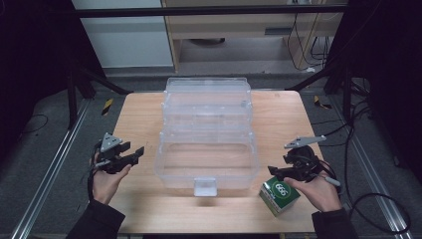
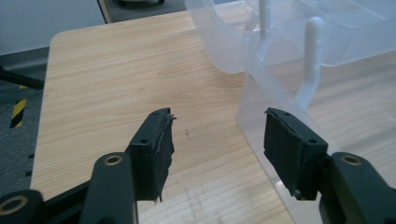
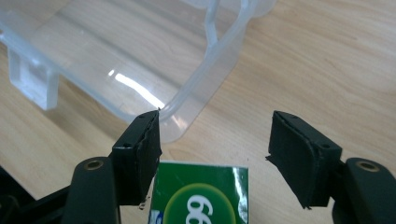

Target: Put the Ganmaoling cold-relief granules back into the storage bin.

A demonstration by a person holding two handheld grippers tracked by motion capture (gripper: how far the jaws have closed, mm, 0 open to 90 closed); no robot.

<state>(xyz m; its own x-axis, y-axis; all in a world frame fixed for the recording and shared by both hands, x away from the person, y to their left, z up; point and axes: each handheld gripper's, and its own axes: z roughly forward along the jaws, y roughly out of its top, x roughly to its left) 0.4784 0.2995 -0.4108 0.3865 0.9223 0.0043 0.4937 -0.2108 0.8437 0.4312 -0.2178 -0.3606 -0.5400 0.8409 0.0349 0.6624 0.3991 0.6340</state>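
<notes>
A clear plastic tiered organizer box [image 1: 206, 134] stands open in the middle of the wooden table [image 1: 139, 114], its trays stepped back and its front latch [image 1: 205, 186] facing me. A green and white carton [image 1: 279, 194] sits at the front right, just beside the box's corner. My right gripper [image 1: 272, 172] hovers open right above the carton [image 3: 201, 196], jaws wide apart, with the box's corner [image 3: 187, 93] ahead. My left gripper [image 1: 137, 152] is open to the left of the box, holding nothing; its jaws point at the box's side wall [image 2: 261, 93] and bare wood [image 2: 116, 84].
The table's left and right strips beside the box are bare wood. Metal rails [image 1: 45, 174] run along the floor on both sides. Cables [image 1: 368, 199] trail at the right. A cabinet [image 1: 249, 30] stands behind the table.
</notes>
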